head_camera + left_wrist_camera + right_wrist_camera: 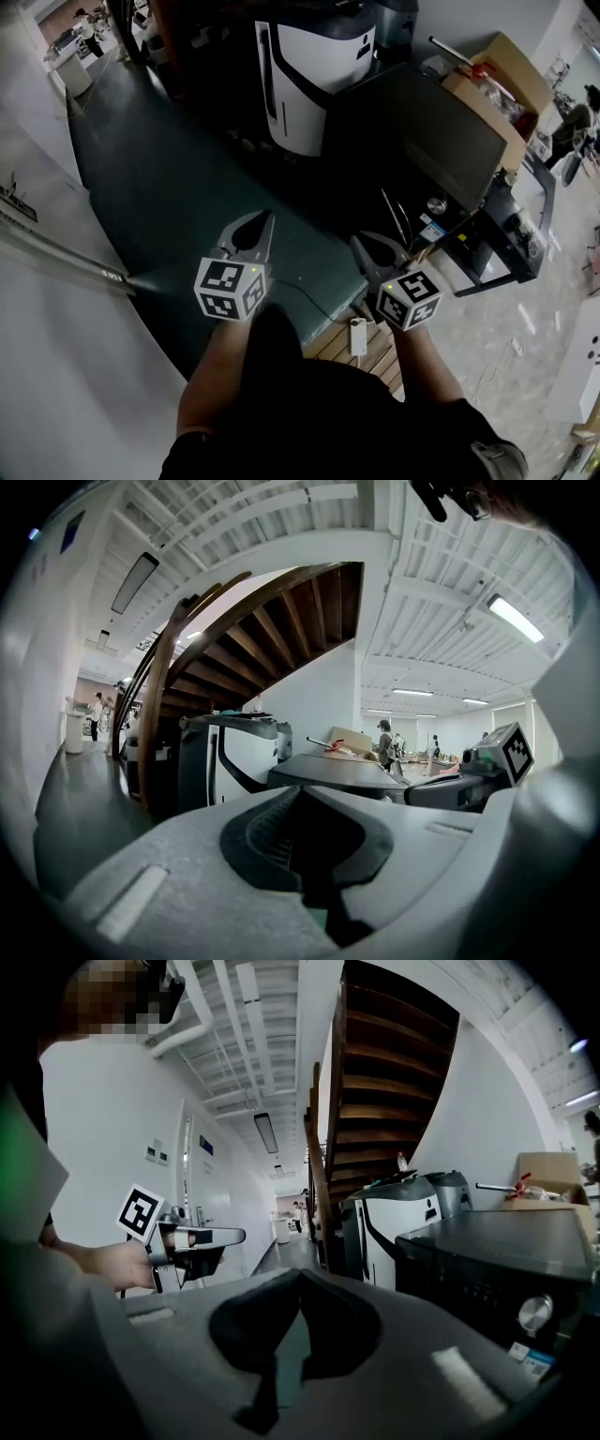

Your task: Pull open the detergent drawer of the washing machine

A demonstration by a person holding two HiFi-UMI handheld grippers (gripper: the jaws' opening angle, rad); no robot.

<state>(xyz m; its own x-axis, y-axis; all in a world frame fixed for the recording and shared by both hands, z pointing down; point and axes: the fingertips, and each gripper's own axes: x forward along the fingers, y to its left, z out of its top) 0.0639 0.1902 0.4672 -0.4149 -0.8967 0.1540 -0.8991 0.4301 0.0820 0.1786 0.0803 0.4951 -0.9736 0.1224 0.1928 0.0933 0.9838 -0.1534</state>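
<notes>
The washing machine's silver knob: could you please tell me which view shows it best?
The right gripper view: the knob faces the camera, large and clear. The head view shows it small, from above; the left gripper view shows mainly the top of the machine.

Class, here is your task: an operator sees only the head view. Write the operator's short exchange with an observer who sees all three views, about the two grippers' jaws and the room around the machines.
Operator: From above I can't judge the jaws of the left gripper or the right gripper. Open?
Observer: No. Each gripper's own view shows its jaws shut, with nothing between them.
Operator: What is overhead, above the white machine behind the washing machine?
Observer: A wooden staircase rises above it.
</notes>
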